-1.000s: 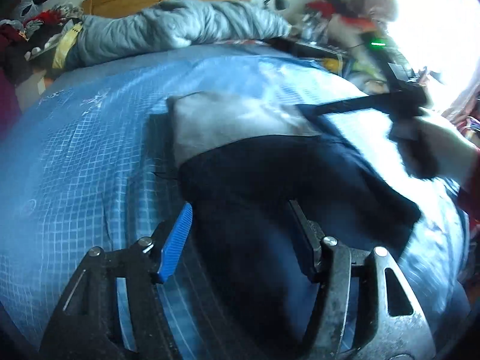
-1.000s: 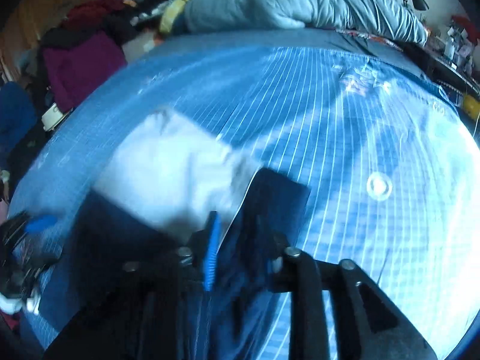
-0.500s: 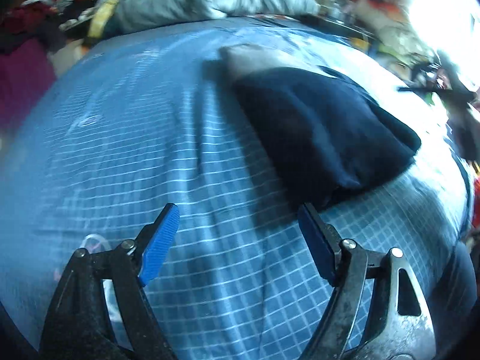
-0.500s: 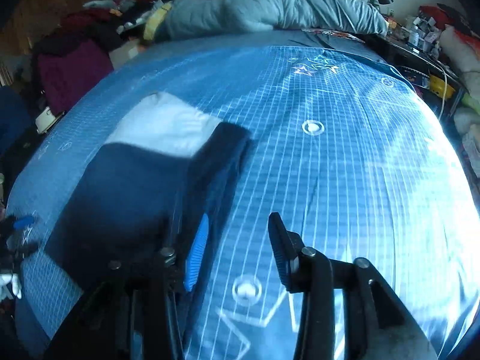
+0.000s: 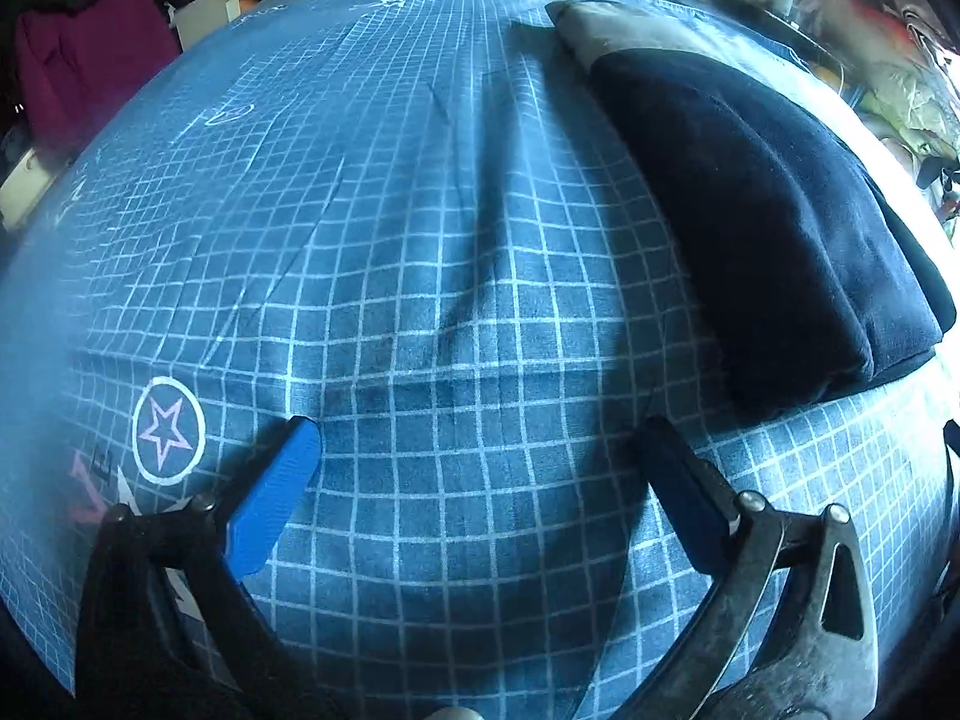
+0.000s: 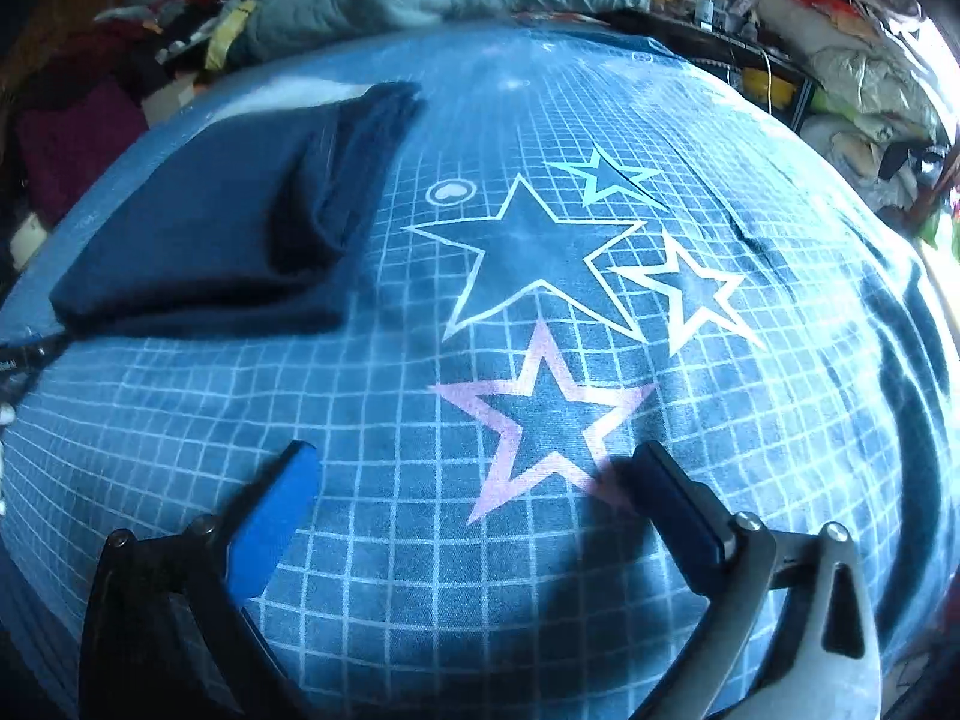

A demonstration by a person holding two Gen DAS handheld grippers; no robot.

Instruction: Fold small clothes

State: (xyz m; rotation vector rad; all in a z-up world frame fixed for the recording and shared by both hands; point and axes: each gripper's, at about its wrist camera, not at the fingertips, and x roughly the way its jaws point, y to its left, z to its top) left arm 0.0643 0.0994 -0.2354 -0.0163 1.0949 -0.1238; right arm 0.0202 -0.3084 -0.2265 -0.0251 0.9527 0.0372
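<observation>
Navy garment [image 5: 762,210] lying folded on blue grid bedsheet [image 5: 420,300], clear of left gripper [image 5: 480,462] and right gripper [image 6: 474,480], both just spread wide and empty; fold likely finished, next probably fetching another piece.

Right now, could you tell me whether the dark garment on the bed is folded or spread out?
Folded. The dark garment lies as a compact stack on the bedsheet, with doubled layers visible along its edges; neither gripper touches it.

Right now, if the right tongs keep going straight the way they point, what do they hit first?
Most likely the bare bedsheet, near the pink star. The right tongs stand open and empty; the folded dark garment lies off to the left.
</observation>
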